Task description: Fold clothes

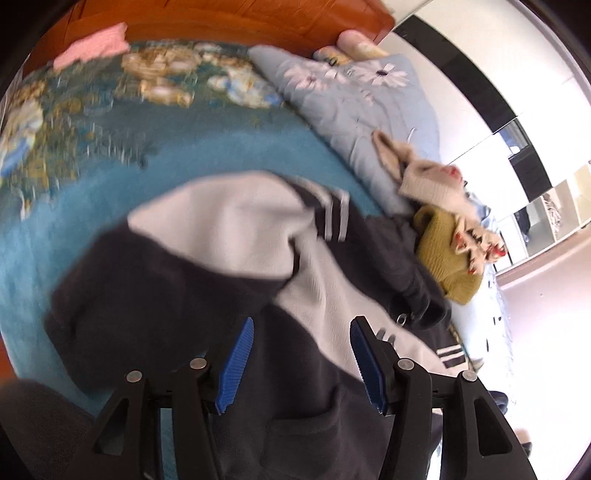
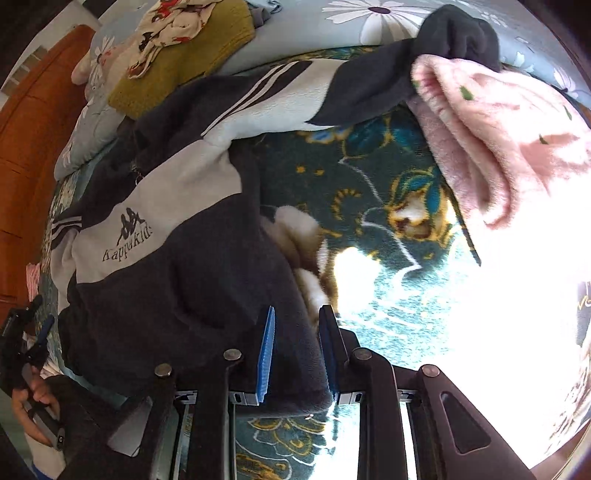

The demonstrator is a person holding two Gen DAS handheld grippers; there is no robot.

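A black and grey zip jacket (image 1: 229, 258) with white stripes lies crumpled on the blue floral bedspread (image 1: 92, 155). My left gripper (image 1: 301, 332) is open just above the jacket's dark lower part. In the right wrist view the jacket (image 2: 173, 240) shows a Kappa Kids logo, and one sleeve stretches toward a pink fleece garment (image 2: 498, 147). My right gripper (image 2: 297, 325) has the jacket's dark hem between its jaws, with a visible gap between the blue pads. The left gripper (image 2: 33, 325) shows at the far left, held by a hand.
A pile of clothes, mustard knit (image 1: 447, 254) and cream floral (image 1: 432, 184), sits on a light blue daisy quilt (image 1: 351, 99). A pink folded item (image 1: 96, 46) lies by the wooden headboard (image 1: 240, 18). The bed edge and floor (image 1: 546, 314) are at the right.
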